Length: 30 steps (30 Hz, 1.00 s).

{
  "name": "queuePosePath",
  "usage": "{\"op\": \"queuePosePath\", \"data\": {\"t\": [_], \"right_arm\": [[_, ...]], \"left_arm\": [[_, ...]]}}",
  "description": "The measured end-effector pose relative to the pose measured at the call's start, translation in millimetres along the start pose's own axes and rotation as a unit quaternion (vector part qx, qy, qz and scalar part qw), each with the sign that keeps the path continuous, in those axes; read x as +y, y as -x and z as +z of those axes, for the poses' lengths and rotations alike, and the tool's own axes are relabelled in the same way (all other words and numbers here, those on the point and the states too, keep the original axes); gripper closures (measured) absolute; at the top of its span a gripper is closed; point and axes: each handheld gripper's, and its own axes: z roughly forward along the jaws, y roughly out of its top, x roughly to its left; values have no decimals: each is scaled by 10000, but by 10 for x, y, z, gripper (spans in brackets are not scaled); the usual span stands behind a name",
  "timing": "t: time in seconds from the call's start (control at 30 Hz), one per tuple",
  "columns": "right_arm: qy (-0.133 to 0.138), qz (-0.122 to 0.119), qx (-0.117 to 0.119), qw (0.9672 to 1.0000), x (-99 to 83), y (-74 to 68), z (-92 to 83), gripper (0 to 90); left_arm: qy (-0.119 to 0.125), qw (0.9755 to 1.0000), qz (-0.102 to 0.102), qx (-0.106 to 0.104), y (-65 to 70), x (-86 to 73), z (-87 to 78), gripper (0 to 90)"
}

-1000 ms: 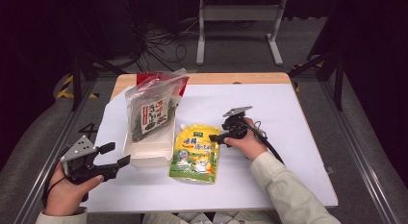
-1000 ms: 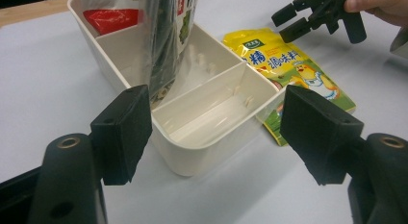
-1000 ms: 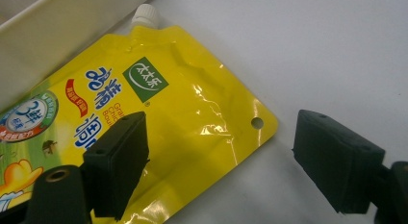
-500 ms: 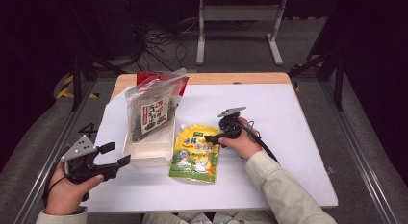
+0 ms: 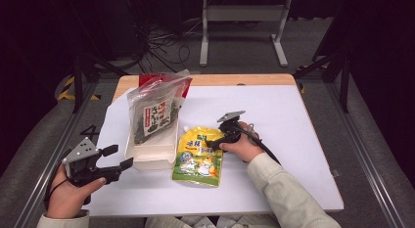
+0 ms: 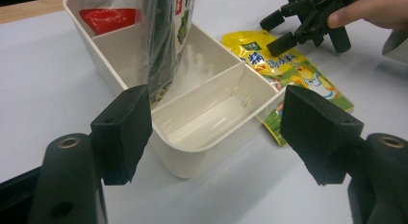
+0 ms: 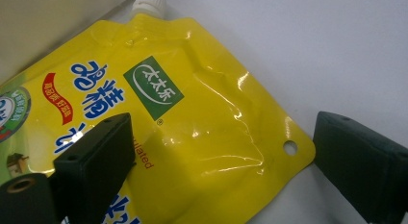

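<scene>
My right gripper [image 5: 214, 141] sits at the centre of the high view, low over the upper right corner of the yellow spouted pouch [image 5: 198, 157], which lies flat on the white surface [image 5: 274, 120] just right of the cream divided tray [image 5: 152, 152]. In the right gripper view my jaws have just been opening and now stand wide, one over the pouch's printed face in the lower left of the frame and the other off its punched corner at the right edge, with that corner between them and neither pad pressing on it. My left gripper [image 5: 117, 158] rests in my hand at the lower left of the high view, jaws apart and empty, pointing at the tray's near compartment. A clear bag of dark seaweed [image 5: 154, 113] stands tilted in the tray's farther part.
</scene>
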Motion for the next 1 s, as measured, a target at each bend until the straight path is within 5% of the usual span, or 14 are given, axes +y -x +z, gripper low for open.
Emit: {"op": "queuePosePath", "data": {"t": [0.37,0.57,0.8,0.9,1.0], "right_arm": [[9,-95,-190,9998,-11,-47,20,92],[0,-213,-458,9987,-9,-82,19,186],[54,-245,-500,9984,-21,-91,17,216],[59,-273,-486,9984,-21,-99,12,258],[61,-329,-382,9987,-15,-138,-3,394]], "left_arm": [[-40,10000,-31,-45,12,10,22,278],[-18,10000,6,-80,20,28,31,279],[-22,9999,44,-121,17,44,73,279],[-33,9999,41,-132,17,49,83,279],[-30,9999,46,-155,19,56,89,279]]}}
